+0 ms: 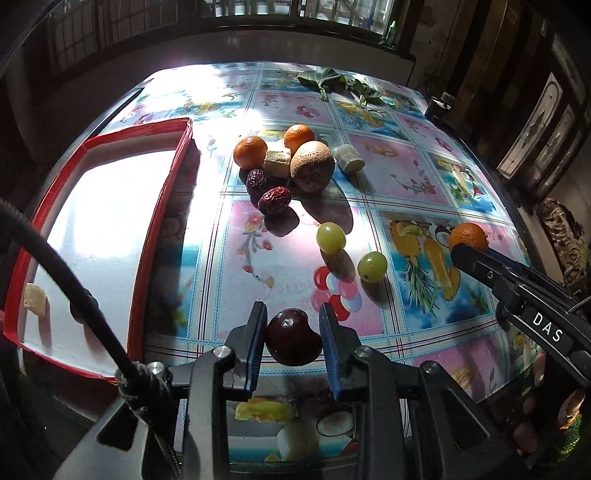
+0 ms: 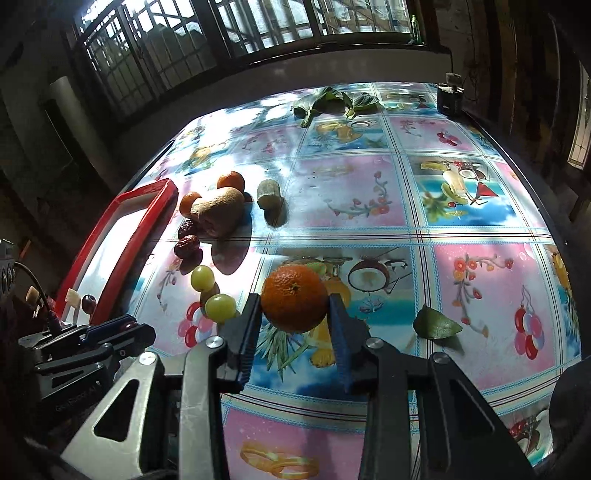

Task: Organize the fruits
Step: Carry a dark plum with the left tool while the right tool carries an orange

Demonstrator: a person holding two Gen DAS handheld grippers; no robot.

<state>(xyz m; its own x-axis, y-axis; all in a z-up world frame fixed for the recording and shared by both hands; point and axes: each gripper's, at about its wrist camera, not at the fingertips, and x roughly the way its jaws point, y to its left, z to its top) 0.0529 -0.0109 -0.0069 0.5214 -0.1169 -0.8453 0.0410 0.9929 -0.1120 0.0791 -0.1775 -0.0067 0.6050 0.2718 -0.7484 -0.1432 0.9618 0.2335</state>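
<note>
Both grippers hold fruit, the left gripper (image 1: 294,334) a dark plum (image 1: 291,338) and the right gripper (image 2: 294,319) a mandarin (image 2: 294,297), so carrying both into the red tray (image 1: 159,206) looks next.

The table (image 2: 461,229), under a fruit-print cloth, bears a red tray (image 1: 162,206), grapes (image 1: 331,237), dates (image 1: 274,200) and leaves (image 2: 436,325).

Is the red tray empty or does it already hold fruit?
Not empty: the red tray holds a pale fruit chunk and a dark fruit.

This looks like a room in a home: a table with a glossy fruit-printed plastic tablecloth (image 2: 369,206) stands under a dark barred window (image 2: 229,33), beside a wooden glass-panelled cabinet (image 1: 546,125).
</note>
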